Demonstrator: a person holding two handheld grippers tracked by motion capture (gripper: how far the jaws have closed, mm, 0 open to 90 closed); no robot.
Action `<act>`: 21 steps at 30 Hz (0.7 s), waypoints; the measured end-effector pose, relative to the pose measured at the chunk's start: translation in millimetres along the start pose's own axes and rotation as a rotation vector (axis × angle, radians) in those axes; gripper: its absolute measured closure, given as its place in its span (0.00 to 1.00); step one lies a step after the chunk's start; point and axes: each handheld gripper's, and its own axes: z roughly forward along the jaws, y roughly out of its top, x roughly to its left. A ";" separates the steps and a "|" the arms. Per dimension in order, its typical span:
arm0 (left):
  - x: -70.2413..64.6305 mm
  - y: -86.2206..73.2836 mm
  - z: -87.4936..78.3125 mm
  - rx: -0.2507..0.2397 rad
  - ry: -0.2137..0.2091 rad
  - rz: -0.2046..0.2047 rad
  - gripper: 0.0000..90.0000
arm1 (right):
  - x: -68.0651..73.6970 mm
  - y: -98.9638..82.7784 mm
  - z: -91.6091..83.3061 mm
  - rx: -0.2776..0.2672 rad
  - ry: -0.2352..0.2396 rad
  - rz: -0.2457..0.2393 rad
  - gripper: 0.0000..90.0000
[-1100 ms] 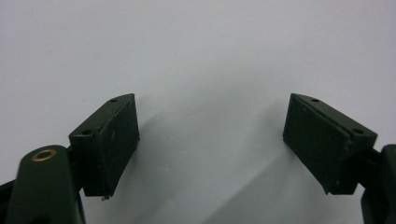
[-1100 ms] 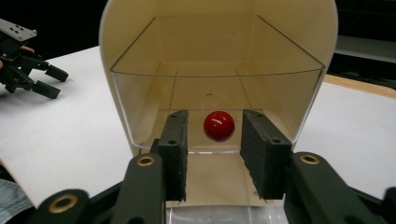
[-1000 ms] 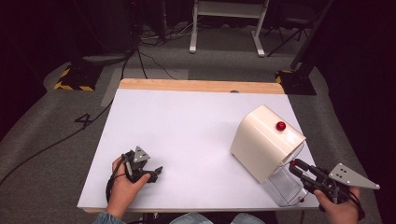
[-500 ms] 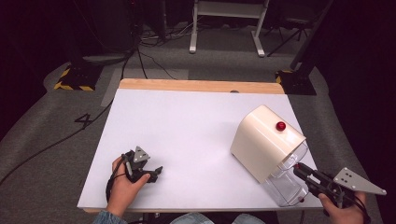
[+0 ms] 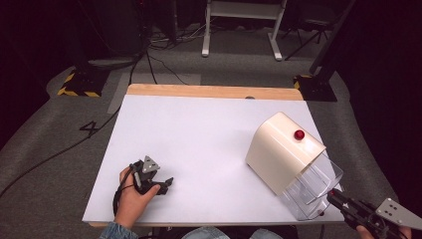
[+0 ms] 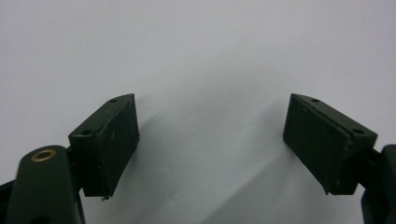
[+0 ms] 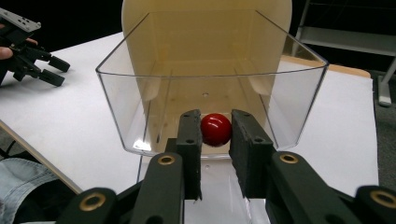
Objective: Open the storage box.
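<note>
The right gripper (image 7: 215, 140) has its jaws closed on the red ball-shaped knob (image 7: 216, 129) at the front of a clear plastic drawer (image 7: 299, 88). That drawer stands pulled out of a cream-coloured box (image 5: 281, 149), which carries a red button (image 5: 299, 134) on top and sits at the table's (image 5: 199, 129) right near corner. Far across the white tabletop, the left gripper (image 6: 210, 140) rests with jaws spread wide, holding nothing, in the person's left hand (image 5: 132, 196).

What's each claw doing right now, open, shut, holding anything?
Left claw: open, empty, over bare white table.
Right claw: shut on the red knob at the front of the clear drawer.
</note>
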 end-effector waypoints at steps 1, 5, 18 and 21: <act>0.0 0.0 0.0 0.000 0.000 0.000 0.21 | -0.1 -0.9 -1.7 0.000 -0.001 0.002 0.82; 0.0 -0.2 -0.1 -0.001 -0.001 0.000 0.21 | 0.7 -3.2 -9.2 0.002 -0.006 0.005 0.82; 0.1 -0.2 -0.2 0.000 0.000 0.002 0.21 | -3.6 -15.4 -17.9 0.041 -0.021 0.028 0.82; 0.2 -0.2 -0.2 0.000 -0.001 0.003 0.21 | -4.6 -18.4 -17.4 0.058 -0.018 0.041 0.82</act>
